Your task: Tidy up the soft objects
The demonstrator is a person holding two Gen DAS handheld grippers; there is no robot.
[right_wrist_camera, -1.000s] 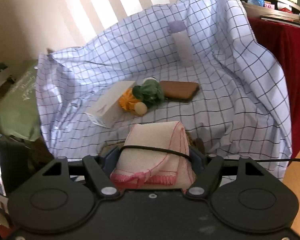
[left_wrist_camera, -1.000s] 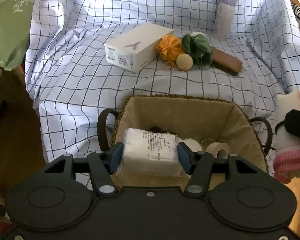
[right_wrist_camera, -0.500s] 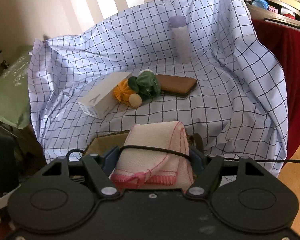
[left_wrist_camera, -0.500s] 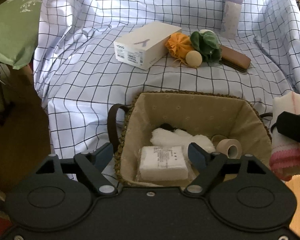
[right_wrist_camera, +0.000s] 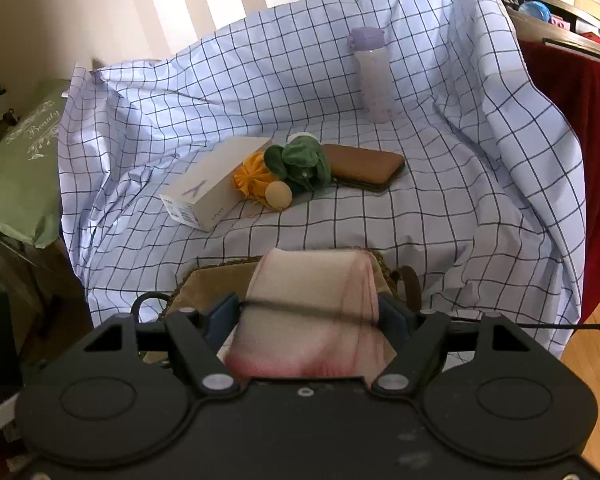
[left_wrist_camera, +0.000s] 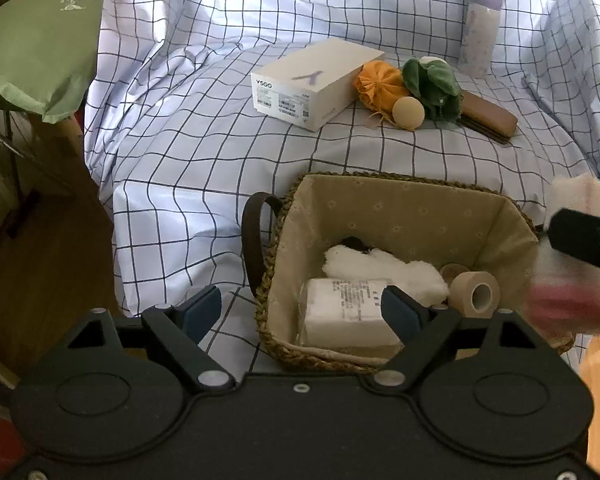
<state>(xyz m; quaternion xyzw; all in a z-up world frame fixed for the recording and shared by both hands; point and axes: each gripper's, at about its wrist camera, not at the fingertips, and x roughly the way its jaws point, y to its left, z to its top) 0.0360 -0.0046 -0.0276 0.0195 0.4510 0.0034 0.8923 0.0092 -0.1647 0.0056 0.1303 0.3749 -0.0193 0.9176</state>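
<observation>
A woven basket (left_wrist_camera: 400, 180) with a beige liner sits at the near edge of the checked cloth. In it lie a wrapped white cotton pack (left_wrist_camera: 340, 312), a fluffy white piece (left_wrist_camera: 380, 268) and a tape roll (left_wrist_camera: 474, 294). My left gripper (left_wrist_camera: 300, 308) hangs open above the pack; its jaws are opening and touch nothing. Over the basket's (right_wrist_camera: 220, 276) right side, my right gripper (right_wrist_camera: 308, 316) has its jaws opening around a folded cream cloth with a pink edge (right_wrist_camera: 312, 284). The cloth looks blurred and seems to slip free. The same cloth (left_wrist_camera: 576, 196) shows at the right of the left wrist view.
Further back on the checked sheet (left_wrist_camera: 220, 160) lie a white box (left_wrist_camera: 316, 80), an orange soft toy (left_wrist_camera: 380, 84), a beige ball (left_wrist_camera: 408, 112), a green plush (left_wrist_camera: 432, 84) and a brown case (left_wrist_camera: 488, 118). A lilac bottle (left_wrist_camera: 480, 32) stands behind them. A green bag (left_wrist_camera: 32, 40) is at the left.
The left gripper let go of the white pack, which dropped into the basket, and its jaws spread wide. The right gripper's jaws widened a little and its cloth turned blurred.
</observation>
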